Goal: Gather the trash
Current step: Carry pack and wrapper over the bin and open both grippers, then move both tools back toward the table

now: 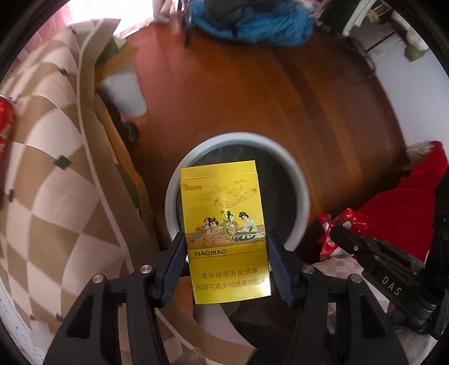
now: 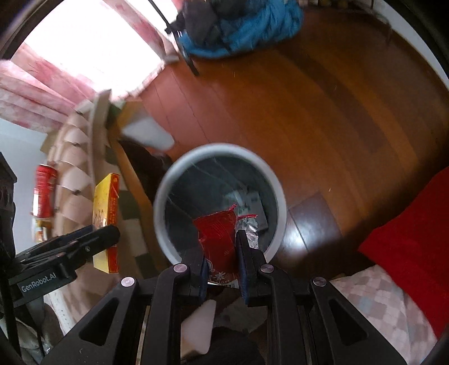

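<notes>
My left gripper (image 1: 226, 247) is shut on a yellow HAOMAO cigarette pack (image 1: 224, 224) and holds it above the open grey-rimmed trash bin (image 1: 301, 179) on the wooden floor. My right gripper (image 2: 220, 244) is shut on a red snack wrapper (image 2: 217, 233) with a silver lining, held over the bin's near rim (image 2: 162, 196). The bin has a dark liner with some trash inside. In the right wrist view the left gripper (image 2: 108, 233) and the pack (image 2: 105, 213) show at the left. In the left wrist view the right gripper (image 1: 341, 228) with the wrapper (image 1: 331, 238) shows at the right.
A checkered-cloth table (image 1: 56, 168) with a red can (image 1: 5, 132) stands at the left. The can also shows in the right wrist view (image 2: 45, 193). A red cushion (image 2: 415, 233) lies at the right. A blue garment (image 1: 252, 22) on a chair is beyond the bin.
</notes>
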Available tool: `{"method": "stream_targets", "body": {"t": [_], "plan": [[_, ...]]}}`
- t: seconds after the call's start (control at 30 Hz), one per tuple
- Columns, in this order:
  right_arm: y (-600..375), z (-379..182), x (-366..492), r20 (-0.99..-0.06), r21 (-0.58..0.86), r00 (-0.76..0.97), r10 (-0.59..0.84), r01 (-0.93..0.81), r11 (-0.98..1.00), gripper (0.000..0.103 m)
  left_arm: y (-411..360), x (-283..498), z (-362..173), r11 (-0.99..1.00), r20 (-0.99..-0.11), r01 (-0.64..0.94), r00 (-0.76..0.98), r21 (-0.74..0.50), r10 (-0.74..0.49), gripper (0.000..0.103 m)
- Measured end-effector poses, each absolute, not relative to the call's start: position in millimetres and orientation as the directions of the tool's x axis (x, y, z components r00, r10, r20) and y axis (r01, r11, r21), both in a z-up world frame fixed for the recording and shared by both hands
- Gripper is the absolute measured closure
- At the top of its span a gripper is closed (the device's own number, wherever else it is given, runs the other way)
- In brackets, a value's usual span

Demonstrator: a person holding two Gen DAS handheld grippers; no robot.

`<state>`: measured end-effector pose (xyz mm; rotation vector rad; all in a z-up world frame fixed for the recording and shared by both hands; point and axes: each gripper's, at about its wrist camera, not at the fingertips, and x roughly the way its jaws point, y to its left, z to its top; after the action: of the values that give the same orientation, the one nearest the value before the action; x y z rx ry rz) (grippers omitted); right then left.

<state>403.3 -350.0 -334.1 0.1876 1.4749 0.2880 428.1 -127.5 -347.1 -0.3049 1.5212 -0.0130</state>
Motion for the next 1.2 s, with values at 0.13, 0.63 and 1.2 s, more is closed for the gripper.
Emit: {"method": "stream_targets", "body": {"t": [0.13, 0.63, 1.2], "plan": [[-343.7, -366.5, 408.9, -0.952, 0.303, 0.012, 0.304, -0.074, 0.95, 0.084, -120.8, 423.4, -356.7, 0.958, -0.982, -0.216, 0.05, -0.186, -0.18, 0.007], [-335.5, -396.2, 398.7, -0.99, 0.136, -0.039, 0.133, -0.091, 0.987, 0.0, -123.8, 396.8, -343.8, 0.98, -0.99, -0.196, 0.139, -0.01, 0.017, 0.007], [-344.0, -324.2, 369.1, -0.992, 0.062, 0.1, 0.074, -0.118, 0.991, 0.0, -125.1, 354.5, -292.0, 0.975, -0.973, -0.221, 0.23, -0.018, 0.034, 0.007]]}}
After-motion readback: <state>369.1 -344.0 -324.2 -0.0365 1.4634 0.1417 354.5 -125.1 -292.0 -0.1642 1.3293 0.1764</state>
